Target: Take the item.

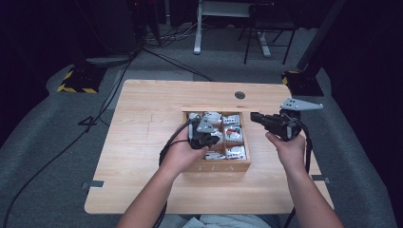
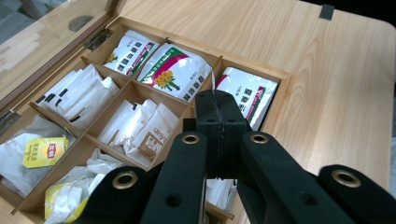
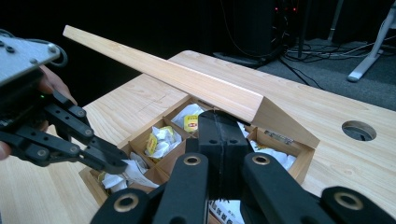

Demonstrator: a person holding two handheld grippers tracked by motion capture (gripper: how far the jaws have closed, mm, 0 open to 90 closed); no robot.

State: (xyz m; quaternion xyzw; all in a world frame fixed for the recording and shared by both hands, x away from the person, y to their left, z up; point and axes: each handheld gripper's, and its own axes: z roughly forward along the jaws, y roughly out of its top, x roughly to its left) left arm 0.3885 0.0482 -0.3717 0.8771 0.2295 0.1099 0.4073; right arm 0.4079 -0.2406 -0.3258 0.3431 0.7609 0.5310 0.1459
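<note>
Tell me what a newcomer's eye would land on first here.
The open wooden tea box at the table's middle, its compartments packed with tea bags. The left gripper hangs over the box with shut jaws, and the right gripper sits beside its right edge, also shut. The lid stands open behind.

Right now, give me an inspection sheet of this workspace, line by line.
Surface: wooden table, bare around the box.
Job's things: wooden tea box, lid raised, compartments holding tea bags.
Clutter: nothing seen.
Grippers: left gripper shut, over the box with a white packet at its tips; right gripper shut, beside the box.
Cables: black cable across the floor.
Surroundings: dark room, grey floor, desk legs behind.
</note>
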